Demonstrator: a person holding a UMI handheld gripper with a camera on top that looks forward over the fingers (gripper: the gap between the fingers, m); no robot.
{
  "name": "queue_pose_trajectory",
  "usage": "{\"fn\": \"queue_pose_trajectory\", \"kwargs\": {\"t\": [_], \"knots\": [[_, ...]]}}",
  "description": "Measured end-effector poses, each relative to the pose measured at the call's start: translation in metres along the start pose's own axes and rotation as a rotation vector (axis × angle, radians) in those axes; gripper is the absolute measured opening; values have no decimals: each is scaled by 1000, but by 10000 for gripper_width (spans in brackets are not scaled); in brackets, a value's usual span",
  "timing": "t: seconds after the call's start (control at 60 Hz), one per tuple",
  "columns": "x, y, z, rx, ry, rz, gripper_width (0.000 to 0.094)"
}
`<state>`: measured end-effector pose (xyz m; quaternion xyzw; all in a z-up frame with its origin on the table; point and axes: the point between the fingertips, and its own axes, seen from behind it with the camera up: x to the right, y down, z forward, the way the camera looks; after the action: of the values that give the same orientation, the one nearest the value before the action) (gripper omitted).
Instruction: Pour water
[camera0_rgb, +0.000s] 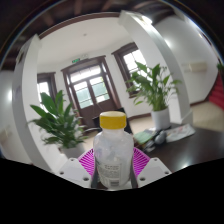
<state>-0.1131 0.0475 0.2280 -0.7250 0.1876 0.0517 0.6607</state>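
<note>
bottle: clear, yellow cap, upright (112, 152)
gripper: fingers (84, 166) pressed on the bottle's sides, holding it (112, 172)
plants: far left (60, 122), far right (155, 88)

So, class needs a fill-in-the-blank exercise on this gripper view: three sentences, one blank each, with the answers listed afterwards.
1. The bottle held in the gripper has a cap coloured ____.
2. Beyond the bottle, on either side, stand two potted ____.
3. The pads pressing on the bottle's sides are coloured ____.

Missing words: yellow; plants; magenta
</note>
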Motion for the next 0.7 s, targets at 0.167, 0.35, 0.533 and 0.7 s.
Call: {"fn": "queue_pose_trajectory", "kwargs": {"t": [0.167,0.35,0.533,0.7], "knots": [[83,9,11,-14,174,-224,457],[151,53,28,-96,291,-311,457],[180,97,41,-151,311,-360,465],[182,105,40,-122,300,-344,473]]}}
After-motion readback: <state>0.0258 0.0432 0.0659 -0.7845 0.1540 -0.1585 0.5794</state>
